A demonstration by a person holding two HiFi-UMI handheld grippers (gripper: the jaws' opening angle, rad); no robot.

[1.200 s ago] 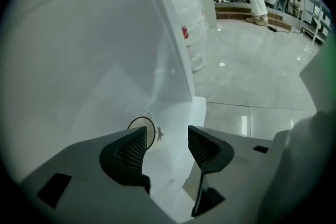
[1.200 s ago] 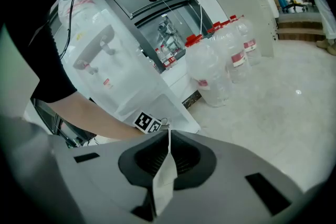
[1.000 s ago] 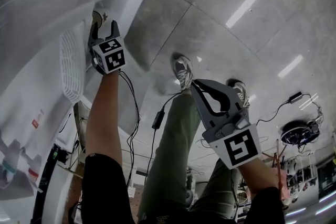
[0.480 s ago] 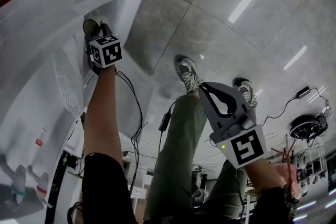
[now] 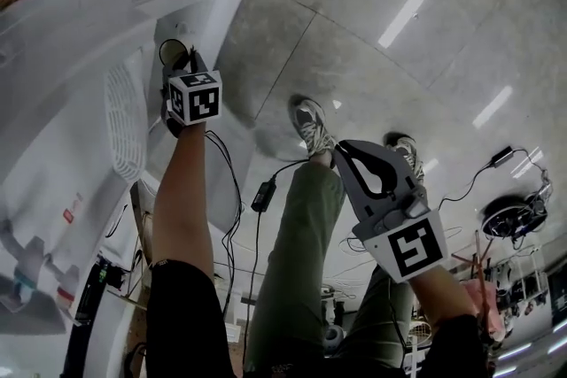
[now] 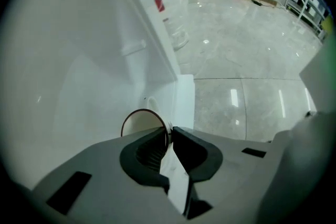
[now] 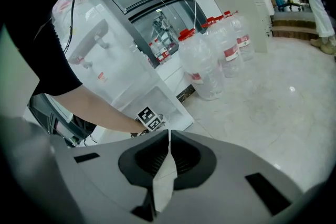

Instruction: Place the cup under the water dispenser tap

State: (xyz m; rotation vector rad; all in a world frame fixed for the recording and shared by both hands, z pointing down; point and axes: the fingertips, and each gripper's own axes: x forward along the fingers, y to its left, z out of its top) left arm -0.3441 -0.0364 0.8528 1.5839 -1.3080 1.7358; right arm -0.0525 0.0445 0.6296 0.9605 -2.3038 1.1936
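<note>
White dispenser [image 6: 79, 60] behind; the left hand-held gripper [image 6: 168, 136], jaws closing, pinches the rim of the cup [image 6: 137, 124].

A glossy grey tiled floor [image 5: 372, 4] mirrors strip lights. On it stand a tall white water dispenser [image 7: 121, 89], clear plastic water bottles with red labels [image 7: 215, 63] clustered just beside it, and a pair of grey sneakers [image 5: 310, 121] – near them trails a black cable [image 5: 262, 195].

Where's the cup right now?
Head view, upper left: the cup is at the white dispenser, beside its drip grille, rim between the closing jaws of the left hand-held gripper.
</note>
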